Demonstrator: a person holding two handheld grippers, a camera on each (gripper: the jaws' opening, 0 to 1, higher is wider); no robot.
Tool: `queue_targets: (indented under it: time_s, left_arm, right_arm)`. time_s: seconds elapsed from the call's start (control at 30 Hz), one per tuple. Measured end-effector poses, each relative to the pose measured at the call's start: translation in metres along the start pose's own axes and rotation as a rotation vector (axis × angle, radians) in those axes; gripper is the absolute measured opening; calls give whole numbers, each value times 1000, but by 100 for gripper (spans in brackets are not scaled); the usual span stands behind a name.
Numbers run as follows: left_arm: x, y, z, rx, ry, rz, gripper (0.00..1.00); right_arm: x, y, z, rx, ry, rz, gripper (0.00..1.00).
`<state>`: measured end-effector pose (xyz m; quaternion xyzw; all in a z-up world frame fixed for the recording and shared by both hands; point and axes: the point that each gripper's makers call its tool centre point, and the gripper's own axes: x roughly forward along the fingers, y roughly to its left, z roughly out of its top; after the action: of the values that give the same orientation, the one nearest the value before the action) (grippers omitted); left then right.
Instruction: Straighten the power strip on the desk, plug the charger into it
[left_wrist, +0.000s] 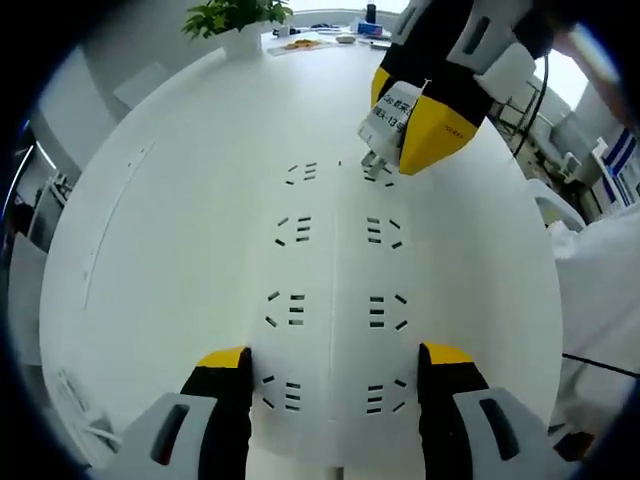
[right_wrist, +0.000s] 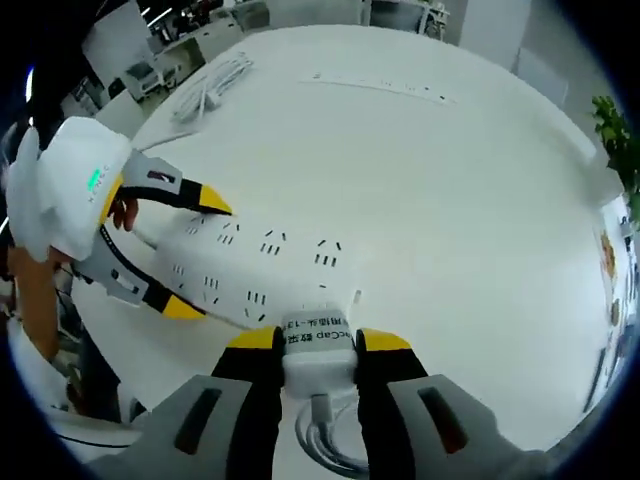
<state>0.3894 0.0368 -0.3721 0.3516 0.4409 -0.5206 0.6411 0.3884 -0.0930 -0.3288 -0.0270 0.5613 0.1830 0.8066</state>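
Two grippers work over one white power strip (left_wrist: 335, 300) lying flat on a white desk (left_wrist: 180, 180). In the left gripper view the strip runs away from the camera down the middle of the desk, with two columns of sockets along it. Bare desk surface lies open to the left of the strip and beyond its far end; to the right the desk edge curves past close by.

The left gripper (left_wrist: 335, 365) straddles the near end of the strip. Its yellow-tipped jaws stand spread, one on each long side of the strip; whether they touch the sides cannot be told. In the right gripper view the same gripper (right_wrist: 190, 255) comes in from the left, and a person's hand (right_wrist: 122, 210) shows behind it.

The right gripper (right_wrist: 315, 345) pinches a white charger (right_wrist: 318, 350) between its jaws, which press on the charger's two sides. A printed label faces up on the charger and a white cord (right_wrist: 325, 440) loops below it. The charger sits at the near edge of the strip in that view. In the left gripper view the charger (left_wrist: 385, 120) is above the far right-hand socket, with its prongs down at the socket.

At the far desk edge stand a potted plant (left_wrist: 235, 20) and some small items (left_wrist: 320, 40). A coiled white cable (right_wrist: 215, 85) lies well apart from the strip.
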Motion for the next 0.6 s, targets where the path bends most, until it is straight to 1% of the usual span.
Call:
queue_targets:
  time_s: [0.07, 0.1, 0.17, 0.2, 0.3, 0.33, 0.4, 0.5, 0.53, 0.57, 0.6]
  left_arm:
    - [0, 0, 0, -1, 1, 0, 67]
    - [0, 0, -1, -1, 2, 0, 67]
    - [0, -1, -1, -2, 3, 1, 67]
    - [0, -1, -1, -3, 2, 1, 67]
    - [0, 1, 0, -8, 1, 1, 67]
    - [0, 1, 0, -9, 1, 1, 67]
    - [0, 1, 0, -12, 1, 2, 67]
    - [1, 2, 0, -16, 0, 4, 67]
    - [1, 2, 0, -17, -1, 5, 67]
    - [1, 1, 0, -18, -2, 5, 67]
    - [1, 1, 0, -18, -3, 6, 67]
  right_arm:
    - [0, 1, -7, 66, 18, 49, 27]
    - [1, 3, -13, 122, 35, 91, 27]
    - [3, 6, -22, 169, 53, 132, 27]
    - [5, 5, -22, 149, 47, 119, 27]
    - [5, 2, -20, 49, 44, 52, 27]
    - [5, 3, -21, 24, 49, 41, 27]
    - [4, 7, -24, 13, 58, 36, 27]
    - [5, 4, -20, -4, 102, 30, 27]
    - [5, 0, -13, -23, 121, 19, 27]
    - [4, 1, -11, -24, 122, 17, 27]
    - [2, 7, -16, -41, 123, -1, 27]
